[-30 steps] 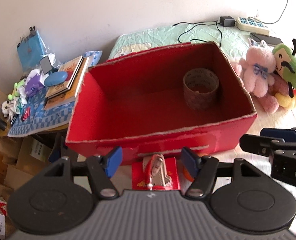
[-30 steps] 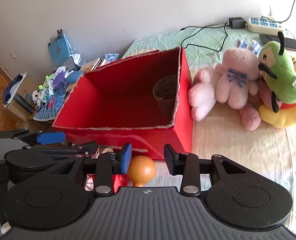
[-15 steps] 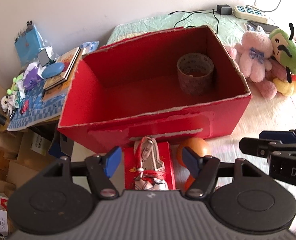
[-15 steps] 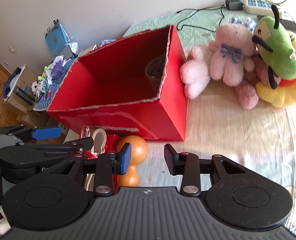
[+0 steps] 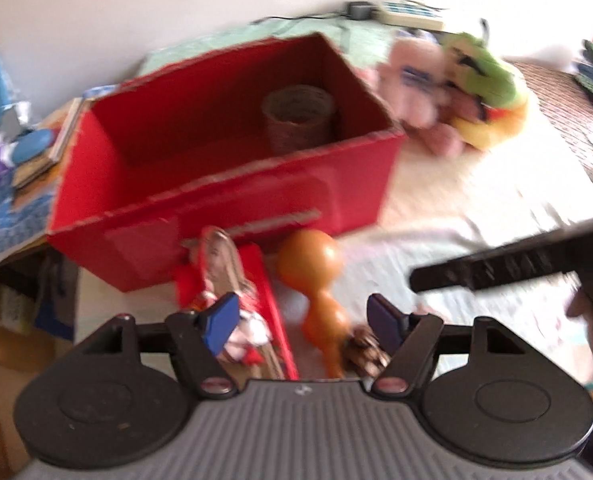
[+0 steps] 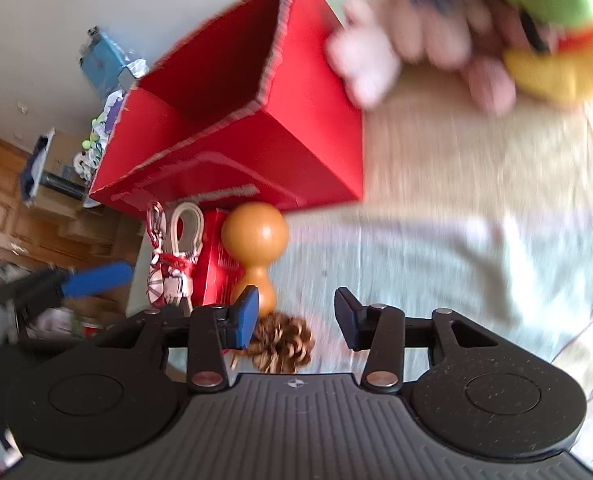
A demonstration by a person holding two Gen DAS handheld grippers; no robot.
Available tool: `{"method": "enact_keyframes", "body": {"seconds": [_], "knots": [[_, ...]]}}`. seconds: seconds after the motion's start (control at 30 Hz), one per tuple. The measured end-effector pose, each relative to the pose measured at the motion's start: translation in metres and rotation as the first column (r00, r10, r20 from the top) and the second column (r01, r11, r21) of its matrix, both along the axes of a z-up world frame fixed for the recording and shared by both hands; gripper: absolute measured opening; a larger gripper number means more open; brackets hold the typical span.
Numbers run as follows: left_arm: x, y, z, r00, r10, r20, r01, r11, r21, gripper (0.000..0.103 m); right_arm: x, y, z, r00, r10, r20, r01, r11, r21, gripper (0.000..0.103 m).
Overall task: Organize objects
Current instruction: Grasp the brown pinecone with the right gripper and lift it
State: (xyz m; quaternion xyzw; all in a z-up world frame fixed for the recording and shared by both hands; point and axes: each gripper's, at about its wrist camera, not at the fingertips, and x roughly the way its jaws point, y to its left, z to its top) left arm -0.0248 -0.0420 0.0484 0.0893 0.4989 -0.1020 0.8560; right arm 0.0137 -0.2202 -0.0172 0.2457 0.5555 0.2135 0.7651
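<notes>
An open red box [image 5: 200,200] [image 6: 280,148] stands on the bed with a brown woven cup [image 5: 298,118] inside. In front of it lie an orange gourd [image 5: 316,280] [image 6: 254,248], a flat red packet [image 5: 272,300] [image 6: 216,264] with a white and red tied bundle [image 5: 224,272] [image 6: 172,276] on it, and a pine cone [image 5: 366,350] [image 6: 282,344]. My left gripper [image 5: 302,322] is open and empty above the gourd. My right gripper [image 6: 294,318] is open and empty above the pine cone. The right gripper also shows in the left wrist view [image 5: 496,268].
Plush toys, pink [image 5: 412,88] [image 6: 396,48] and green-yellow [image 5: 484,96] [image 6: 552,20], lie right of the box. A cluttered side table with books and small toys [image 5: 20,160] [image 6: 96,132] stands to the left. A power strip [image 5: 408,14] lies at the back.
Both grippers have pulled back from the box, and the view now blurs with motion. The gourd, packet and pine cone have come into fuller view below the fingers. Both stay open.
</notes>
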Motion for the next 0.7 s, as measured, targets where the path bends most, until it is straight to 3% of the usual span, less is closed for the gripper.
{"method": "enact_keyframes", "body": {"seconds": [0.13, 0.23, 0.47, 0.7], "knots": [[-0.017, -0.005, -0.01, 0.994, -0.106, -0.038, 0.102, 0.99, -0.099, 0.075, -0.001, -0.002, -0.015, 0.997, -0.003, -0.083, 0.008, 0.998, 0.065, 0.046], [-0.021, -0.016, -0.022, 0.988, -0.146, -0.059, 0.137, 0.982, -0.132, 0.075, -0.001, 0.004, -0.019, 0.994, 0.016, -0.106, -0.008, 0.997, 0.077, 0.047], [-0.012, -0.019, -0.044, 0.982, -0.155, -0.111, 0.132, 0.974, -0.185, 0.074, 0.002, 0.008, -0.031, 0.987, 0.041, -0.154, -0.024, 0.994, 0.108, 0.054], [-0.001, -0.016, -0.061, 0.976, -0.14, -0.169, 0.096, 0.965, -0.243, 0.057, 0.004, 0.006, -0.043, 0.978, 0.046, -0.201, -0.019, 0.99, 0.136, 0.052]]}}
